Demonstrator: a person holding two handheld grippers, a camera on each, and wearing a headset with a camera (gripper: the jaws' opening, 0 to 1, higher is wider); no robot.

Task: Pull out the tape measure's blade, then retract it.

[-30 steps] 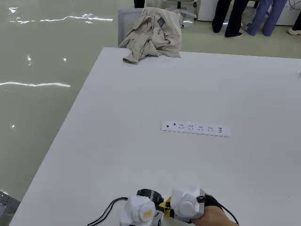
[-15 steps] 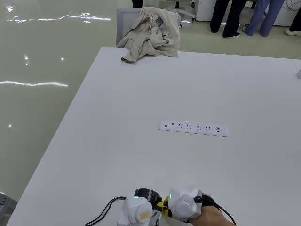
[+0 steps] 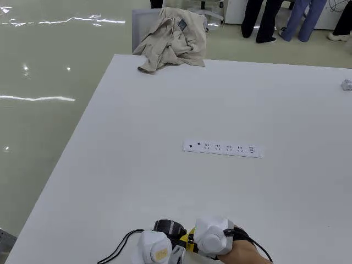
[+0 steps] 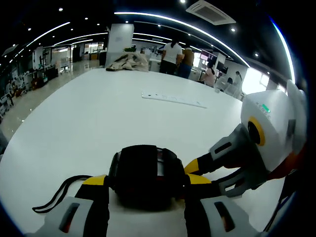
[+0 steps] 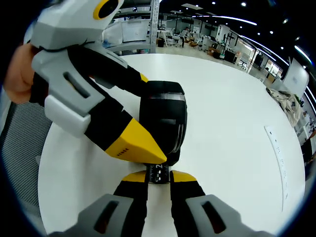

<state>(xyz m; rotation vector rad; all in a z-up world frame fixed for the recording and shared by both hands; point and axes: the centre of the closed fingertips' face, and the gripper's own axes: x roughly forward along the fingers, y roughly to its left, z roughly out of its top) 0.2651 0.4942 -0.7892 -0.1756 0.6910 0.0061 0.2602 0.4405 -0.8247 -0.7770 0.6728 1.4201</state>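
A black tape measure rests on the white table, close to its near edge. My left gripper is shut on its case, one yellow-tipped finger on each side. In the head view the case shows between the two white gripper bodies. My right gripper comes in from the right and is shut on the small metal hook at the blade's end, right against the case. Hardly any blade shows. The measure's black wrist cord trails off to the left.
A white power strip lies in the middle of the table. A beige jacket hangs over a chair at the far edge. A small grey object sits far right. People's legs stand beyond the table.
The head camera has shifted a little, so the whole picture has slid. Both grippers and the tape measure hold the same places against each other.
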